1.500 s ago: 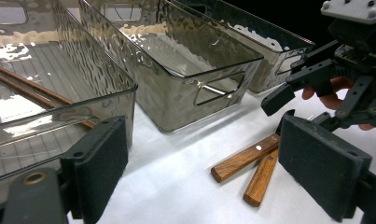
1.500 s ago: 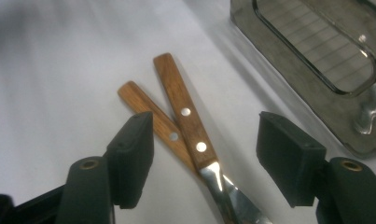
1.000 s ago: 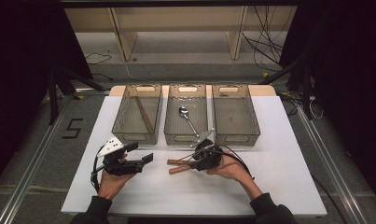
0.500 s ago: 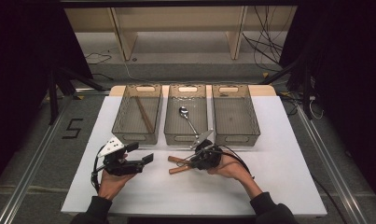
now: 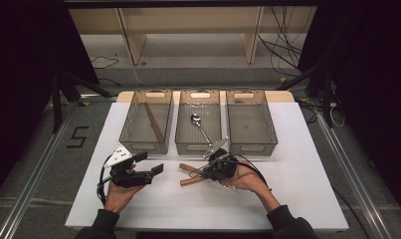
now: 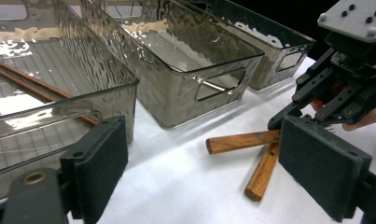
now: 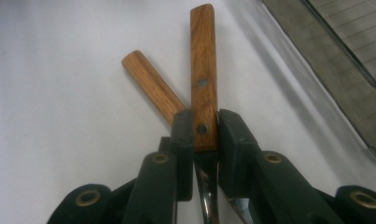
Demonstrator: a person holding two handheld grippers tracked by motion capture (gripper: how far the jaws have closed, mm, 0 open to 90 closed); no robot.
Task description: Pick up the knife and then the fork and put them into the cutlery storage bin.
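The right gripper (image 7: 205, 135) has just been closing its jaws, and there they are now, pressed on either side of the riveted wooden handle (image 7: 204, 70) of a piece of cutlery lying on the white table (image 5: 307, 199), just in front of the middle bin (image 5: 200, 147). A second wooden handle (image 7: 150, 84) crosses under the first one, touching it, so the pair make a shallow X between the two hands. Over on the other side, the left gripper (image 6: 213, 168) waits with its jaws wide apart and nothing between them, pointed across at those handles. Now, how will this piece handle? By the look of it: stiff, fairly light, metal at the business end and wood at the other, so its weight likely sits toward the metal. The wood gives the padded jaws some friction, far better than the polished steel showing between them. The grip sits near the second rivet, where wood meets metal, which should be close to the balance point, a sensible spot. The catch is the neighbour underneath: lifting could drag or tip it. Behind, the left bin (image 5: 147, 144) holds chopsticks (image 5: 153, 122) and the middle one a spoon (image 5: 200, 127).
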